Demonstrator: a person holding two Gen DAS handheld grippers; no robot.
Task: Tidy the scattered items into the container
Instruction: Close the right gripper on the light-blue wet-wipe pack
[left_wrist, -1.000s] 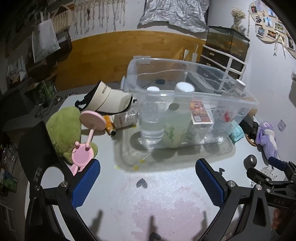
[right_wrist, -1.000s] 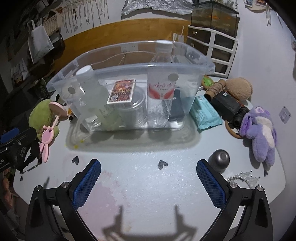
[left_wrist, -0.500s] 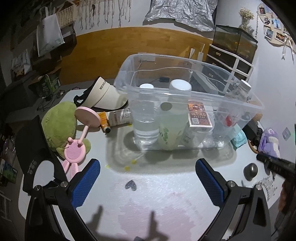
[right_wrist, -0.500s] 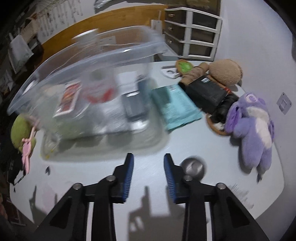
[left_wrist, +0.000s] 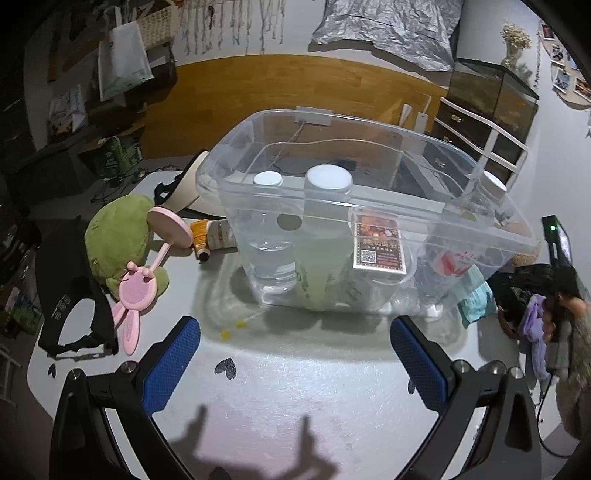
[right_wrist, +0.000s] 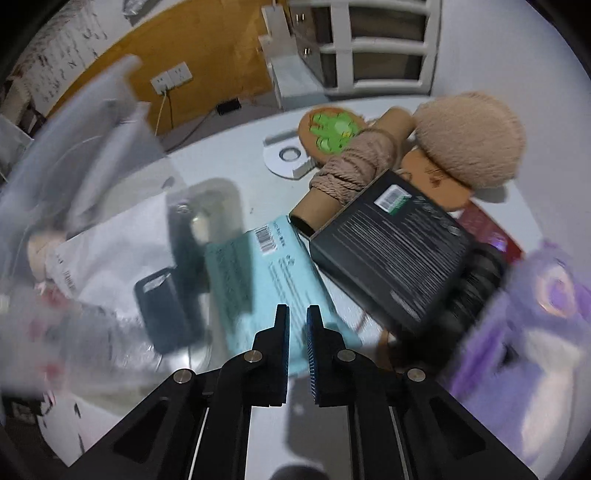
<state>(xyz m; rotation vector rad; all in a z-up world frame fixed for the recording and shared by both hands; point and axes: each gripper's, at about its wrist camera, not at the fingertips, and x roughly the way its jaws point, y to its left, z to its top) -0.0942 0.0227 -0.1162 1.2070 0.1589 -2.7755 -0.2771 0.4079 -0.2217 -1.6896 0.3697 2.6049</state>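
Nosing nearly shut, empty, jaws just closing, right gripper (right_wrist: 297, 314) hangs over teal packet (right_wrist: 269, 273) beside clear bin (left_wrist: 369, 192). Risk: closed tips shove packet. Left gripper (left_wrist: 295, 365) open, empty.

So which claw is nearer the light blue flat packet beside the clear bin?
Right. The right claw hangs just over the light blue flat packet, jaws nearly closed with nothing between them. The left claw sits open in front of the clear plastic bin, well off to the packet's side.
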